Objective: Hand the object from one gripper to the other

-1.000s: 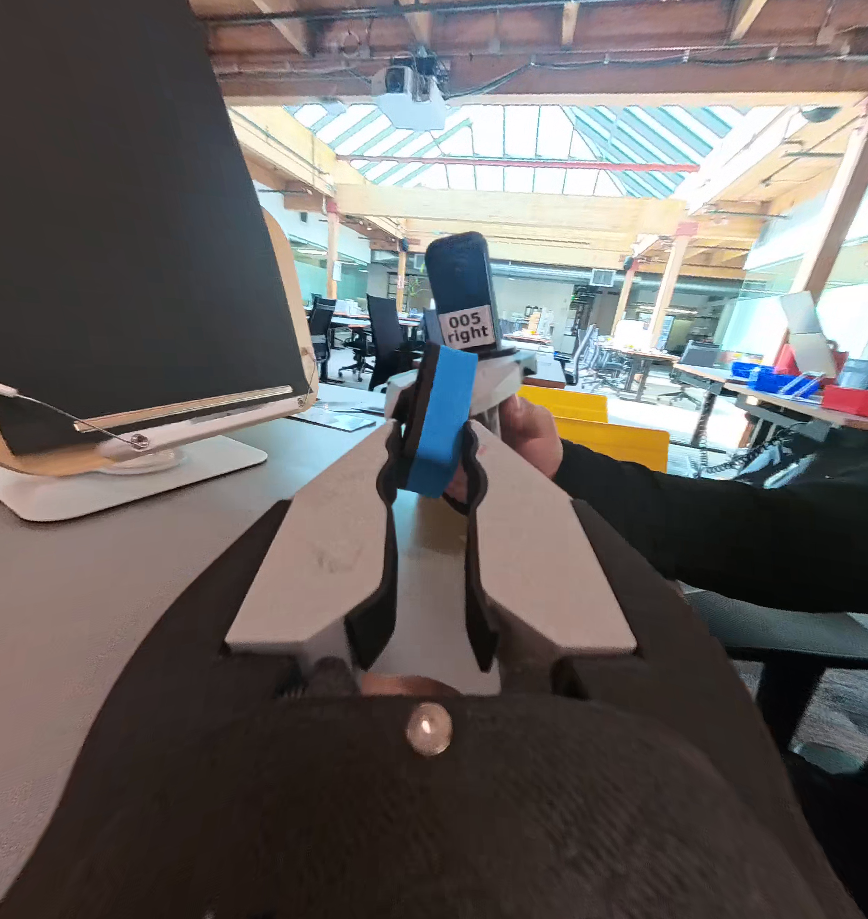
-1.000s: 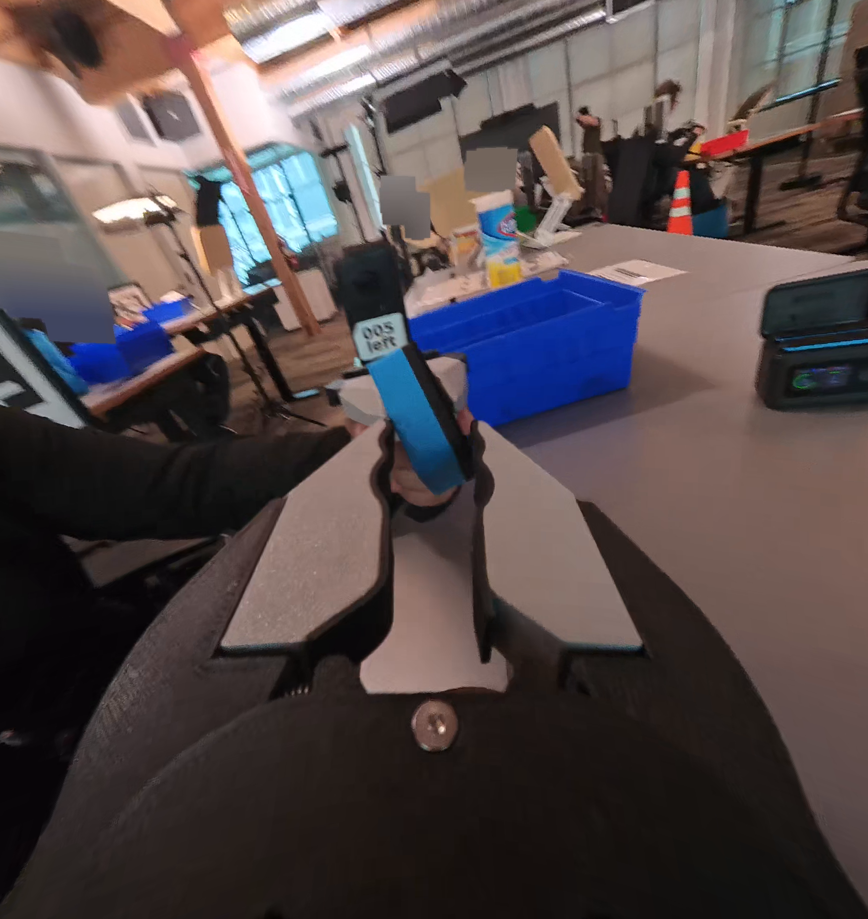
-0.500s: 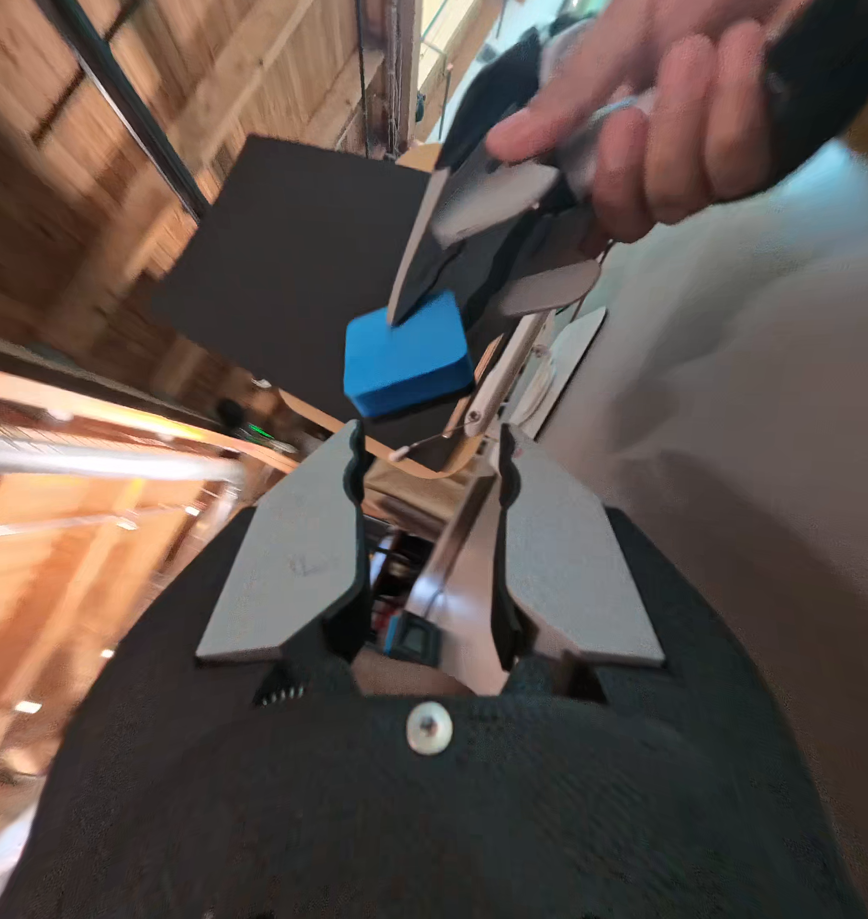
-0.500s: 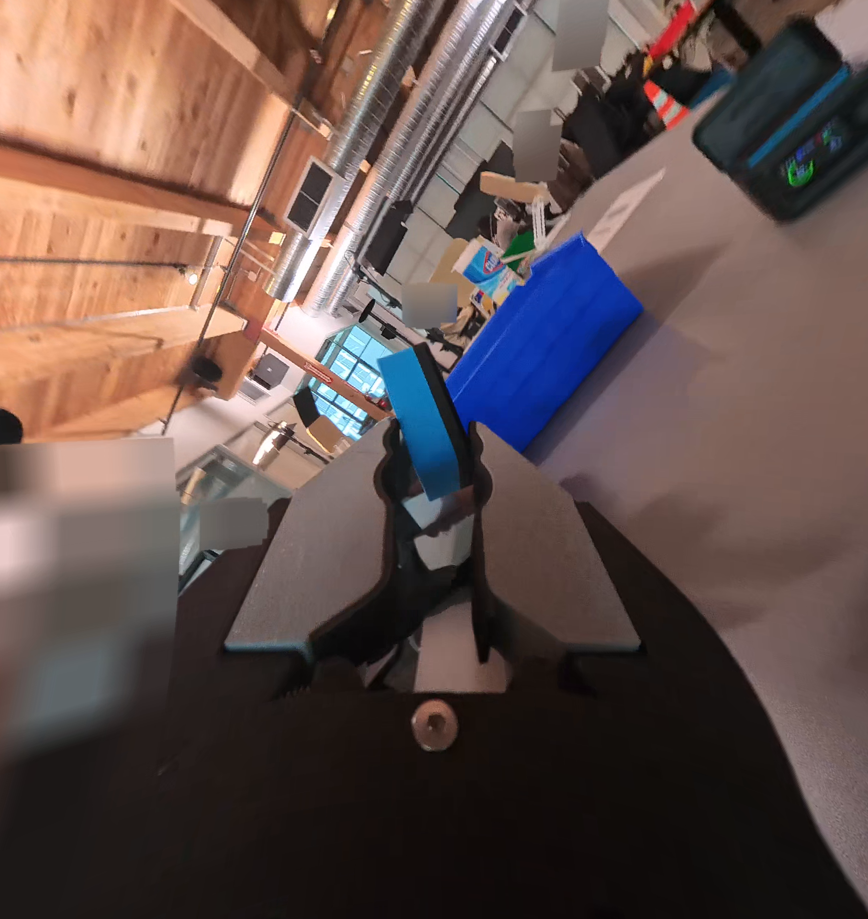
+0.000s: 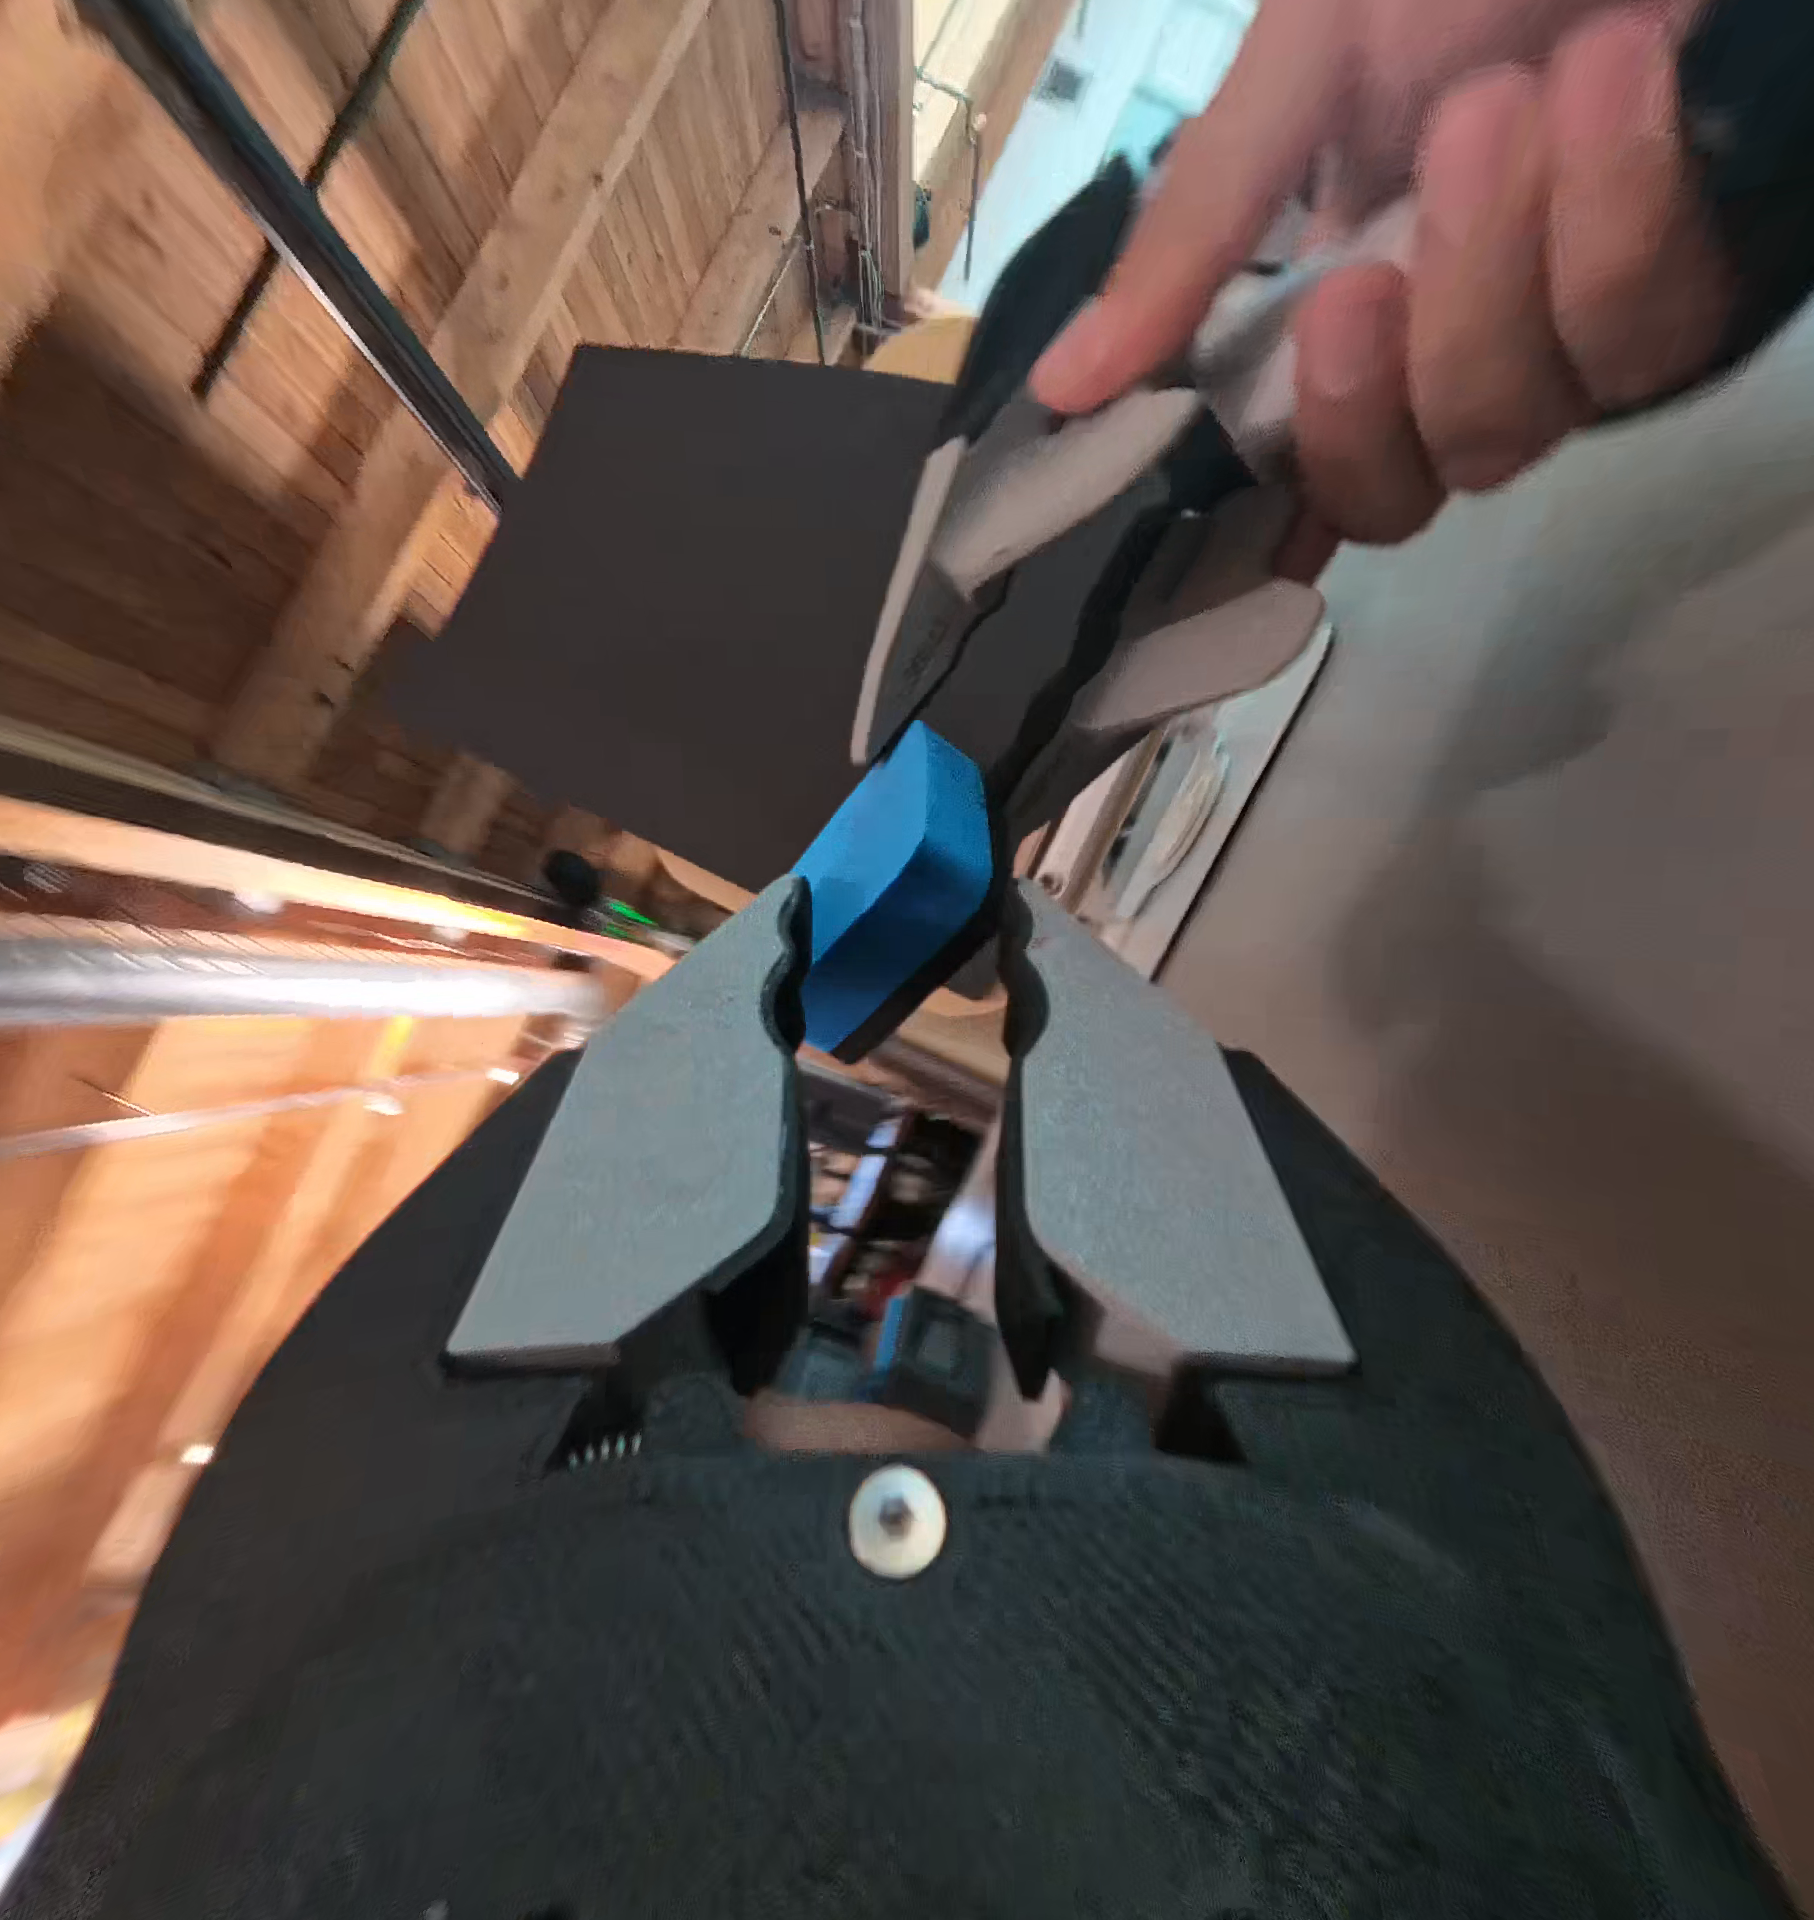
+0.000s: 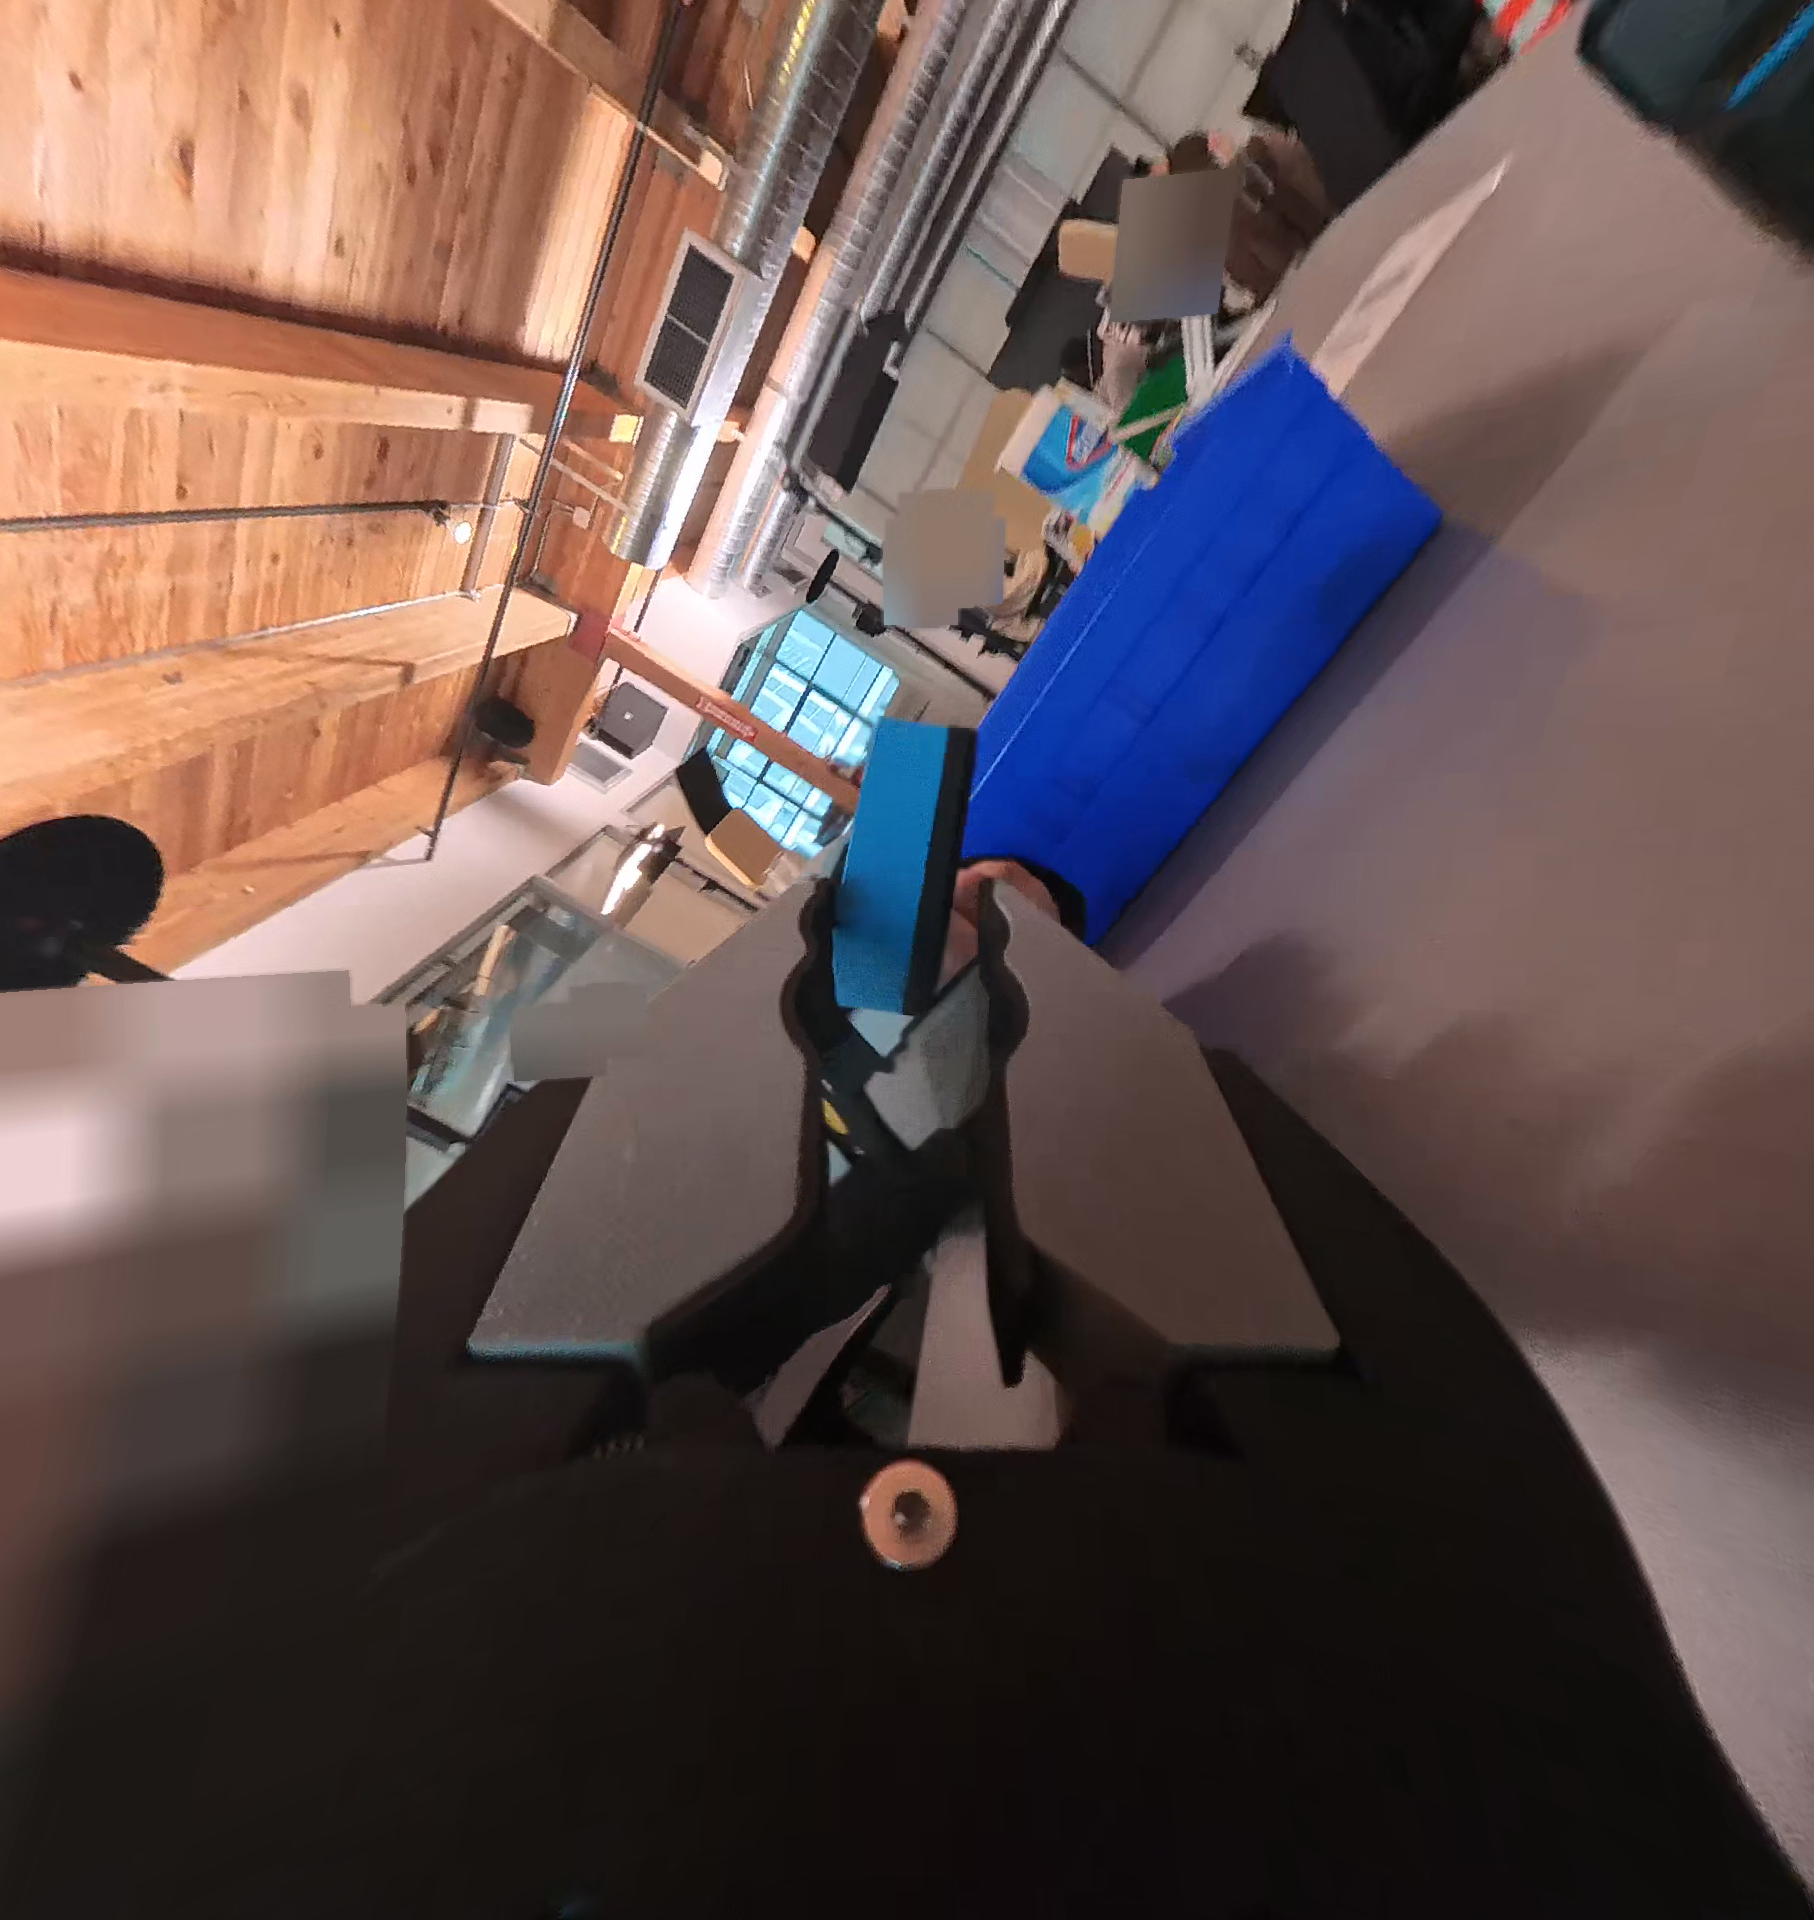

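Observation:
The blue foam block [image 5: 898,883] with a black underside is held by my right gripper [image 5: 944,764], which reaches in from the upper right with a person's hand [image 5: 1454,260] behind it. My left gripper [image 5: 903,935] is open, and the block's lower end sits between its tips. I cannot tell whether its fingers press on the block. In the right wrist view my right gripper [image 6: 903,935] is shut on the block [image 6: 898,862], which sticks out past the tips. A grey finger of the left gripper [image 6: 929,1049] shows through the gap below the block.
Both views are rolled sideways. A blue bin [image 6: 1194,644] stands on the grey table [image 6: 1609,727], with a dark device case [image 6: 1755,104] farther along. A dark screen panel [image 5: 695,582] stands behind the block above the table [image 5: 1557,935]. Wooden ceiling fills the left side.
A second ago both grippers gripped the block. The left let go and opened, and both views rolled sideways. Since half a second ago the block has come between the left tips, whose gap has narrowed slightly.

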Action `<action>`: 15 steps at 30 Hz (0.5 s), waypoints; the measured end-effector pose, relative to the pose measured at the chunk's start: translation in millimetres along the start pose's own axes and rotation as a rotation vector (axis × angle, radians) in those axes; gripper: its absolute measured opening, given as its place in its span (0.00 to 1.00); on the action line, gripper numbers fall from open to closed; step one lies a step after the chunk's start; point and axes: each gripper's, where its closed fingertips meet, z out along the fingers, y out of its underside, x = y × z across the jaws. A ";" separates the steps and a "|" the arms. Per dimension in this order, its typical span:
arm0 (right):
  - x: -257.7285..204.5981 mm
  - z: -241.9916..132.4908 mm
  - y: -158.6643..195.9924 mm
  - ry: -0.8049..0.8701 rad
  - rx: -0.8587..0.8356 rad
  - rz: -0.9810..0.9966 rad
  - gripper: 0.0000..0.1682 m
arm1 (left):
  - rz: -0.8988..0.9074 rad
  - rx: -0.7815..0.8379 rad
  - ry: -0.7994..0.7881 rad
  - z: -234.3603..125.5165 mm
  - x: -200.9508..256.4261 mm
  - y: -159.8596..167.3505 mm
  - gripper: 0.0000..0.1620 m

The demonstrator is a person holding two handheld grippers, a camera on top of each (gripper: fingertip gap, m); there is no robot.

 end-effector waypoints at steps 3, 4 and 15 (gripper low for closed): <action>-2.2 -9.3 -11.9 0.049 0.047 -0.107 0.21 | -0.352 0.084 0.114 -4.0 -4.8 -1.1 0.20; -3.0 -10.7 -13.4 0.063 0.049 -0.149 0.22 | -0.468 0.120 0.149 -5.8 -8.7 -2.5 0.21; -70.4 13.0 19.0 -0.195 -0.047 -0.526 0.32 | -1.321 0.578 0.488 -35.6 -49.8 -44.7 0.21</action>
